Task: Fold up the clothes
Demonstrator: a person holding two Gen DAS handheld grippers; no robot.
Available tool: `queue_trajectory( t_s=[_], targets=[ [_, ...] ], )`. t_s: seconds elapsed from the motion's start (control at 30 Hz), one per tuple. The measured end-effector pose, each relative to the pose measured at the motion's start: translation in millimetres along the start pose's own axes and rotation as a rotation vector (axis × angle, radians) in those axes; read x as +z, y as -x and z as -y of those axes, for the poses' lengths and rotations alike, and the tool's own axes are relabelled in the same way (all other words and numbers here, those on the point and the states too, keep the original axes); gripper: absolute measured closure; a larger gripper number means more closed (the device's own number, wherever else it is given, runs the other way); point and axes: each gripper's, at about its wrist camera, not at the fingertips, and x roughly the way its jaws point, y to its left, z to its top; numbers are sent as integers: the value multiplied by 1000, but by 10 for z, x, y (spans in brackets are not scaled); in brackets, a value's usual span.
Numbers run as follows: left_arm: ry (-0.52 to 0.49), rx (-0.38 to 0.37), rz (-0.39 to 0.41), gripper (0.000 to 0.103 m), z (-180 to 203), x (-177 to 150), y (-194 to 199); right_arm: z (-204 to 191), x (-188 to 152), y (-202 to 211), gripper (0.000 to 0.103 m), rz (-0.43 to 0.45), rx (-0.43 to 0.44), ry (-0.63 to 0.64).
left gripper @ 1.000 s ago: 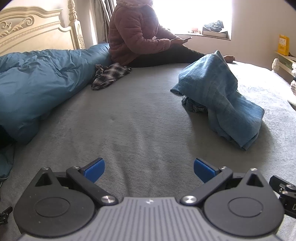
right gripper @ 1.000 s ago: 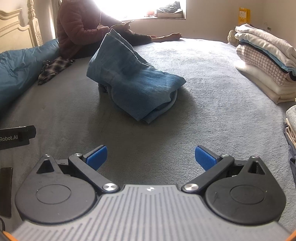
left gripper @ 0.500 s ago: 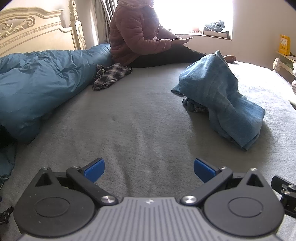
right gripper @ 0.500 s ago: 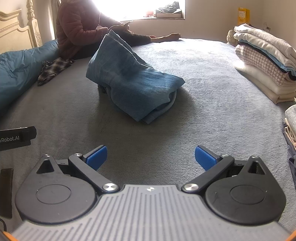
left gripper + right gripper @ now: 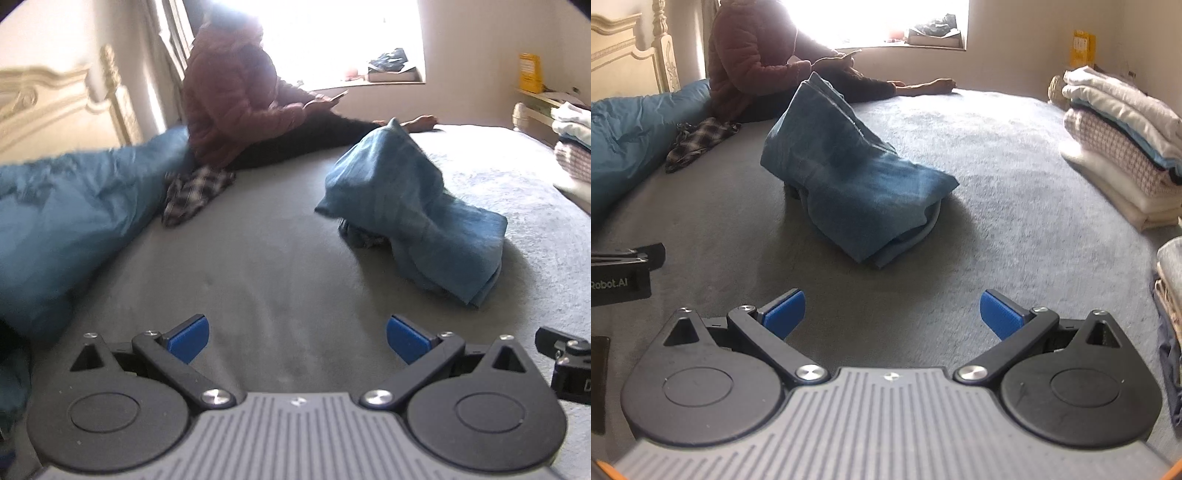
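Note:
A crumpled blue denim garment [image 5: 417,206] [image 5: 849,177] lies heaped on the grey bed cover [image 5: 266,258] [image 5: 997,166], one end standing up in a peak. My left gripper [image 5: 297,338] hovers open over bare cover, well short of the garment and to its left. In the right wrist view my right gripper [image 5: 892,314] is open too, with the garment straight ahead and nothing between the blue pads [image 5: 785,314]. A small plaid garment [image 5: 194,192] [image 5: 698,142] lies further back at the left.
A person in a maroon jacket [image 5: 236,110] [image 5: 753,62] sits at the far side holding a phone. A blue duvet [image 5: 70,206] [image 5: 628,136] is bunched along the left. Folded clothes are stacked [image 5: 1123,147] [image 5: 574,144] on the right edge. A headboard [image 5: 55,110] stands at back left.
The left wrist view has swung right and tilted up with motion blur, so the garment sits nearer its centre. The right gripper has barely moved. Both stay open.

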Motion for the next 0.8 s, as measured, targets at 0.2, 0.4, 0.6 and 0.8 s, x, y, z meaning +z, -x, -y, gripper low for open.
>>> queue_trajectory(
  t_s=[0.2,0.4,0.6,0.8],
  targets=[
    [32,-69,21,0,43,79,-226,27,66,-178,1,-15,-27,27],
    [91,-188,41,0,44,79,-548,64,102,-401,1,-6,-36,33],
    [154,-306,47,0,55,70,-939,359,162,-621,1,62,60,-22],
    [200,-329,64,0,127,128,-1344,795,503,-1128,1,110,139,-164]
  ],
)
